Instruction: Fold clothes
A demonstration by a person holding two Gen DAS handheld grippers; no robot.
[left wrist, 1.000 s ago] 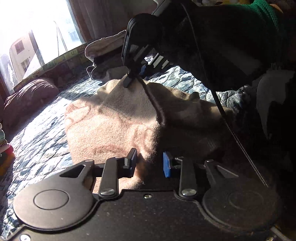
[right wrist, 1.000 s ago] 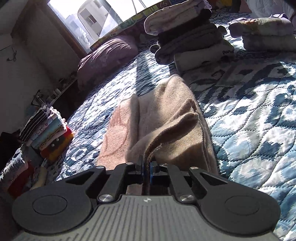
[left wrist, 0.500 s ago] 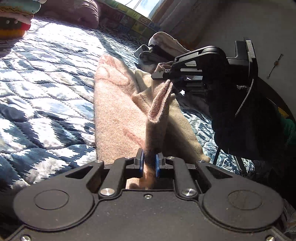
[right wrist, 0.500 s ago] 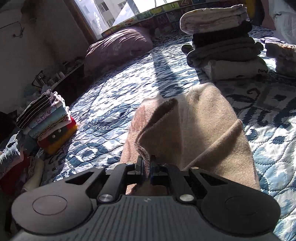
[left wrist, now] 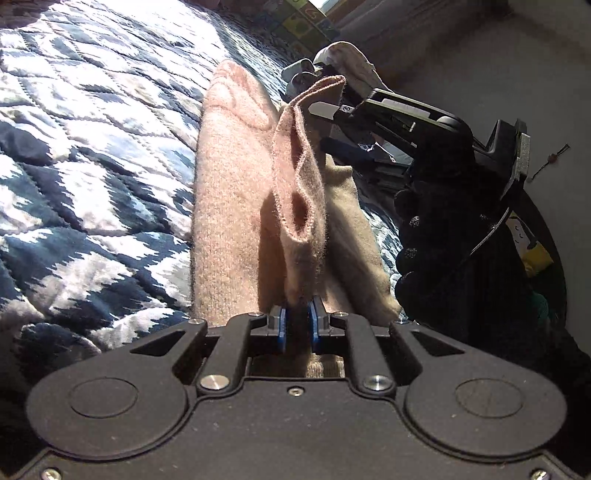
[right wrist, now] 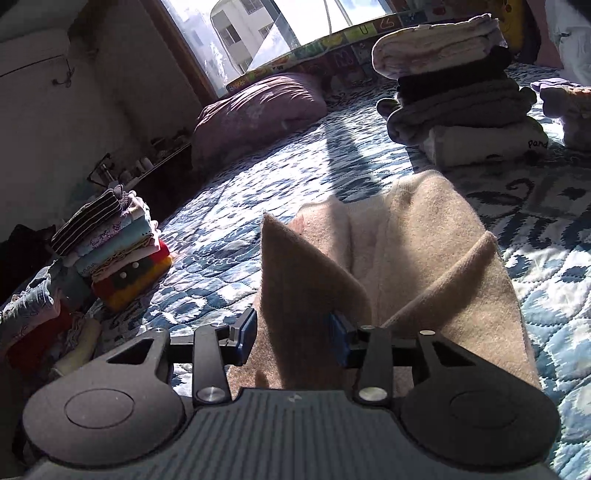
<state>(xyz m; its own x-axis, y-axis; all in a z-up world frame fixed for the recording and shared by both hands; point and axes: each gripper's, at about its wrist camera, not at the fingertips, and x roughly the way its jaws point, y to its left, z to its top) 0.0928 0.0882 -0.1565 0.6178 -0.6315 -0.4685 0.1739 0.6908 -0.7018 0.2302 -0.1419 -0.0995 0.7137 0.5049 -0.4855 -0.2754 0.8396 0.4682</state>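
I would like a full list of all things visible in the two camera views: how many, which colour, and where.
Garment: one, beige-pink, on the quilt, one edge lifted.
Quilt: one, blue and white, covers the bed.
Pillow: one, mauve, below the window.
Window: one, bright, far wall.
Tall folded stack: one, white, black and grey, far right.
Colourful folded stack: one, striped, pastel, red and yellow, left edge of the bed.
Left gripper: black, blue pads, shut on the garment.
Right gripper: black, blue pads, open around the lifted edge.
Gloved hand: one, black, holds the right gripper.
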